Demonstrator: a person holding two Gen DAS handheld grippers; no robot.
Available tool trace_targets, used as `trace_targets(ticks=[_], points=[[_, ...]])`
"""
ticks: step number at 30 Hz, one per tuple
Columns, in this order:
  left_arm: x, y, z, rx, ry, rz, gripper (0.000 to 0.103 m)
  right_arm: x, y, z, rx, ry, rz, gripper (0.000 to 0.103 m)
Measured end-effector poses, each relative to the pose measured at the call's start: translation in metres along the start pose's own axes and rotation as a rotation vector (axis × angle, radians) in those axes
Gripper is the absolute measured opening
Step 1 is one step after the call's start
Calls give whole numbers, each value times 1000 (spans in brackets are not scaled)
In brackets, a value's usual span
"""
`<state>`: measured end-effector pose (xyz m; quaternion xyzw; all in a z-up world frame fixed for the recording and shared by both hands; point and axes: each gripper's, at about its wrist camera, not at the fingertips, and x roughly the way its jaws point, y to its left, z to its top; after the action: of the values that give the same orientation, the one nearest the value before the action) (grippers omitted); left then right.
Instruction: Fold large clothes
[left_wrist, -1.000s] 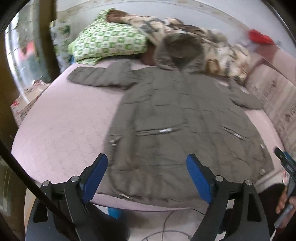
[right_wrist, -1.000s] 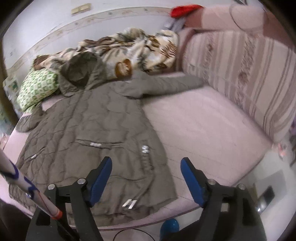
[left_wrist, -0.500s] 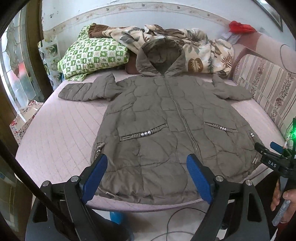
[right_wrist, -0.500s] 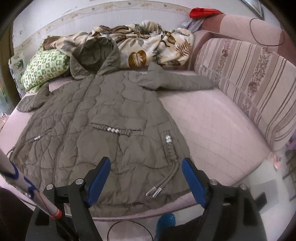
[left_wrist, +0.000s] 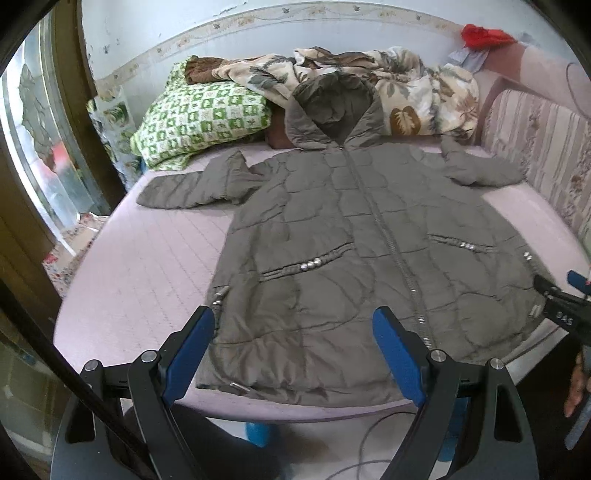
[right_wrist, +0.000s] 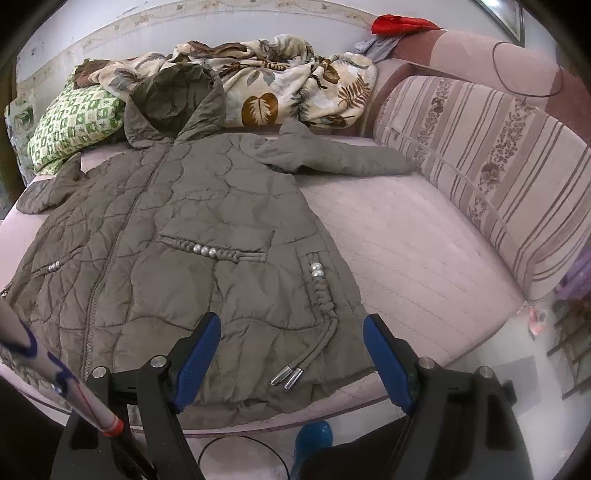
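Observation:
An olive-grey quilted hooded coat (left_wrist: 354, 243) lies flat, front up and zipped, on a pink bed (left_wrist: 147, 266), both sleeves spread out and the hood toward the wall. It also shows in the right wrist view (right_wrist: 177, 243). My left gripper (left_wrist: 293, 354) is open and empty, just off the bed's near edge above the coat's lower left hem. My right gripper (right_wrist: 291, 354) is open and empty above the coat's lower right hem, near its drawstring ends (right_wrist: 286, 376). The right gripper's tip also shows at the right edge of the left wrist view (left_wrist: 561, 310).
A green checked pillow (left_wrist: 199, 118) and a leaf-print blanket (left_wrist: 399, 92) lie at the head of the bed. A striped backrest cushion (right_wrist: 498, 177) runs along the right side. A cable (left_wrist: 369, 443) and a blue object (right_wrist: 314, 439) lie on the floor below the bed edge.
Both wrist views have steadied and tilted up slightly, so the coat now sits sharper and more centred. Both grippers stay open and nothing on the bed has moved.

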<state>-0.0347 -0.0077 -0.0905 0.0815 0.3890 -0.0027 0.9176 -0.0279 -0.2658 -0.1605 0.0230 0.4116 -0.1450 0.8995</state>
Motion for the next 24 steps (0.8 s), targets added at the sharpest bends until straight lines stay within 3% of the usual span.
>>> trace_targets(ticks=[11, 24], points=[[10, 7, -2, -28, 38, 38, 87, 2, 8, -3, -28, 5, 18, 83], [22, 17, -5, -54, 72, 33, 86, 4, 37, -5, -82, 18, 50, 83]])
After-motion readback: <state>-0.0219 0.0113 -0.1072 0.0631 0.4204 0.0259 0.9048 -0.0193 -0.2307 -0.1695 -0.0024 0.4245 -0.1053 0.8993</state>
